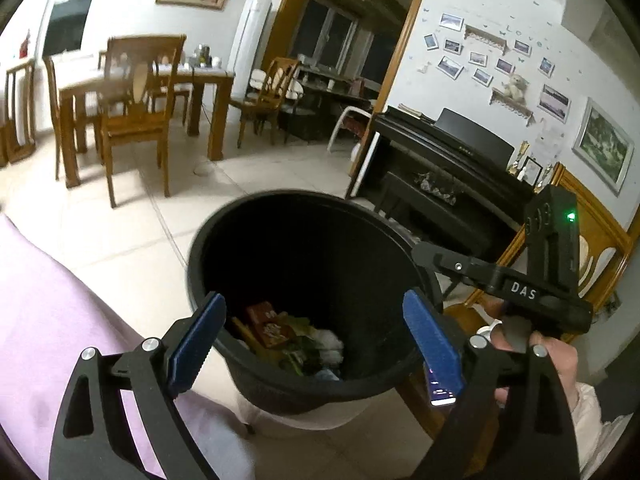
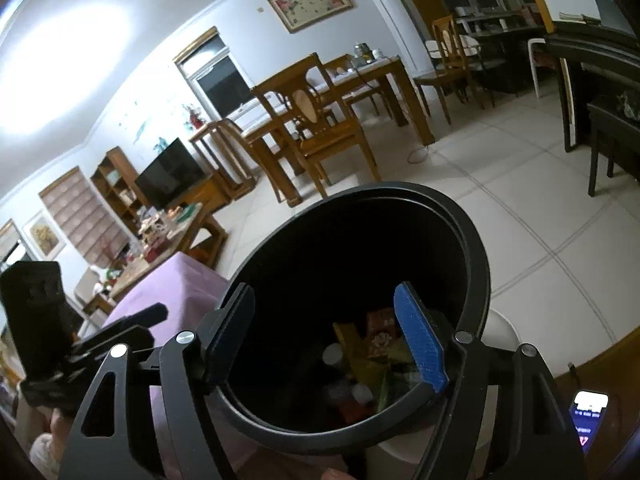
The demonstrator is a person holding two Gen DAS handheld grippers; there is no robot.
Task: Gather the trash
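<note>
A black trash bin (image 1: 280, 394) fills the middle of both wrist views, its rim (image 2: 478, 264) tilted toward me. At its bottom lie a red snack packet (image 1: 272, 326), green wrappers (image 1: 298, 354) and white tissue (image 1: 330, 340); the right wrist view shows the same red packet (image 2: 380, 330). My left gripper (image 1: 314, 298) hangs open over the bin's mouth with nothing between its blue pads (image 1: 196, 344). My right gripper (image 2: 323, 288) is also open above the bin and empty. In the left wrist view its black body (image 1: 520, 290) reaches in from the right, held by a hand (image 1: 554, 356).
A purple-covered surface (image 1: 44, 304) lies left of the bin, which rests on something white (image 2: 502, 330). A lit phone (image 2: 588, 412) lies at the right. A wooden dining table and chairs (image 1: 132, 92) stand beyond on the tiled floor (image 1: 132, 236), with a black piano (image 1: 444, 148) to the right.
</note>
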